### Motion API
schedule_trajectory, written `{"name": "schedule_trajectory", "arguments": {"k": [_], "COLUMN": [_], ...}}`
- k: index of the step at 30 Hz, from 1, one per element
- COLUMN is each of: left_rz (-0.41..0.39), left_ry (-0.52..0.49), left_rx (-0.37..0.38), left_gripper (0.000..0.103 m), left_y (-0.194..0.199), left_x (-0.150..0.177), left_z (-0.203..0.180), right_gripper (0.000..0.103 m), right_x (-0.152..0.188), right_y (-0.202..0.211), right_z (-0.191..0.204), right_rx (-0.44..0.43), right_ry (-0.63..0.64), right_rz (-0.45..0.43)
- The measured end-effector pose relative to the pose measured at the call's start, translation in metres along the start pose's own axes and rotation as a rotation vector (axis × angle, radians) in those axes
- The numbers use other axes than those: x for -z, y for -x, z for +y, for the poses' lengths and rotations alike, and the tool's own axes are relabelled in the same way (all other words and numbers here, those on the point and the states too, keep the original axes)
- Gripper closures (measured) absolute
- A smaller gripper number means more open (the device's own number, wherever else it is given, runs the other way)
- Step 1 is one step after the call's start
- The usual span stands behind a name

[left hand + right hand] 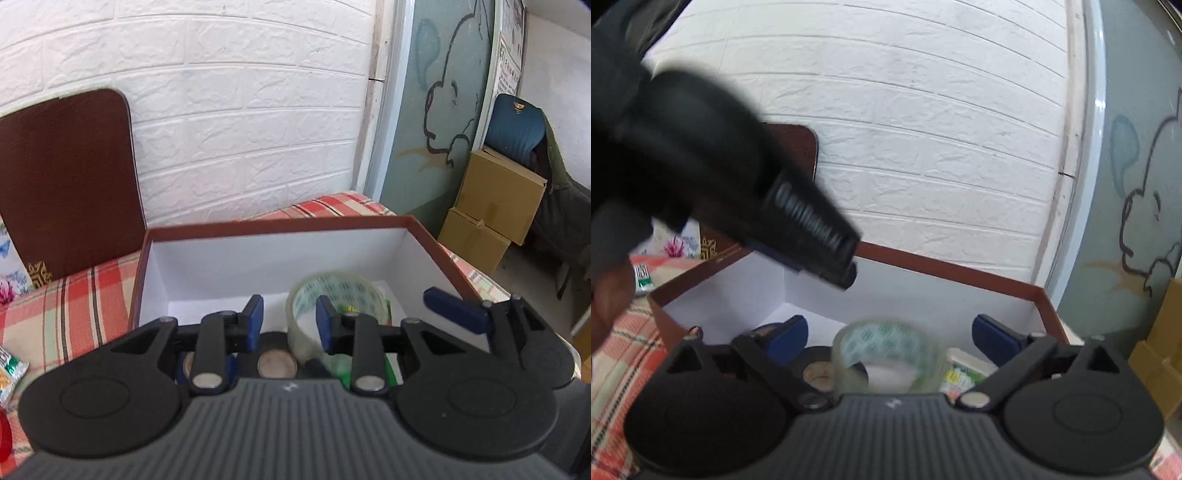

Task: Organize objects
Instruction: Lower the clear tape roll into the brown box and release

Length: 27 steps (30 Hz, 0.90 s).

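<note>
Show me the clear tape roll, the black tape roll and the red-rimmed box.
clear tape roll (886,354): right wrist view, upper band.
black tape roll (809,360): right wrist view, top face.
red-rimmed white cardboard box (280,224): left wrist view, far rim.

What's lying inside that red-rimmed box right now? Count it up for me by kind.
Clear tape roll: 1
Black tape roll: 1
Green packet: 1
Total: 3 that show inside the box; the grippers hide part of the floor, so there may be more.
</note>
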State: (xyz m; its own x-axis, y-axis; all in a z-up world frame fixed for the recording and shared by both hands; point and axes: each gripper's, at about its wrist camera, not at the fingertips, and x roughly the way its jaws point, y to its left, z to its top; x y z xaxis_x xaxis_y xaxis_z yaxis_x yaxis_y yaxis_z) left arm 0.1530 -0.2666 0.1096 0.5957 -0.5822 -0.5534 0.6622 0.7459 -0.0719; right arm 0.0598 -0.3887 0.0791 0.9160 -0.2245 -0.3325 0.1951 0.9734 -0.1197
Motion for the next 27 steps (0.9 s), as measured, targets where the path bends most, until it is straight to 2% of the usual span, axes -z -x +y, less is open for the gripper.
{"name": "schedule_trajectory", "arguments": {"k": [3, 6, 11, 15, 19, 22, 23, 25, 27], "left_rz": [-0.028, -0.059, -0.058, 0.053, 0.160, 0.087, 0.068, 0.007, -0.011], "left_ry": [0.007, 0.003, 0.017, 0.034, 0.142, 0.221, 0.226, 0.218, 0.200], "left_rx": [0.020, 0.032, -0.004, -0.126, -0.317, -0.400, -0.437, -0.464, -0.480], "left_gripper": [0.070, 0.069, 0.061, 0.061, 0.060, 0.059, 0.055, 0.048, 0.046], "left_y": [0.027, 0.060, 0.101, 0.108, 0.110, 0.130, 0.132, 0.133, 0.130], "left_x": [0.014, 0.033, 0.079, 0.135, 0.182, 0.196, 0.200, 0.211, 0.210], "left_z": [0.009, 0.020, 0.049, 0.088, 0.149, 0.185, 0.190, 0.193, 0.189], "right_gripper": [0.004, 0.004, 0.005, 0.008, 0.024, 0.038, 0.040, 0.042, 0.042], "right_x": [0.010, 0.024, 0.042, 0.054, 0.061, 0.060, 0.063, 0.058, 0.052], "right_y": [0.026, 0.057, 0.091, 0.084, 0.069, 0.053, 0.051, 0.039, 0.023], "right_z": [0.000, 0.002, 0.027, 0.059, 0.100, 0.128, 0.139, 0.159, 0.178], "right_rx": [-0.008, -0.055, -0.118, -0.216, -0.313, -0.385, -0.411, -0.446, -0.469], "right_ry": [-0.057, -0.145, -0.193, -0.138, -0.056, -0.002, 0.016, 0.045, 0.052], "right_rz": [-0.057, -0.119, -0.113, 0.009, 0.146, 0.217, 0.236, 0.253, 0.254]}}
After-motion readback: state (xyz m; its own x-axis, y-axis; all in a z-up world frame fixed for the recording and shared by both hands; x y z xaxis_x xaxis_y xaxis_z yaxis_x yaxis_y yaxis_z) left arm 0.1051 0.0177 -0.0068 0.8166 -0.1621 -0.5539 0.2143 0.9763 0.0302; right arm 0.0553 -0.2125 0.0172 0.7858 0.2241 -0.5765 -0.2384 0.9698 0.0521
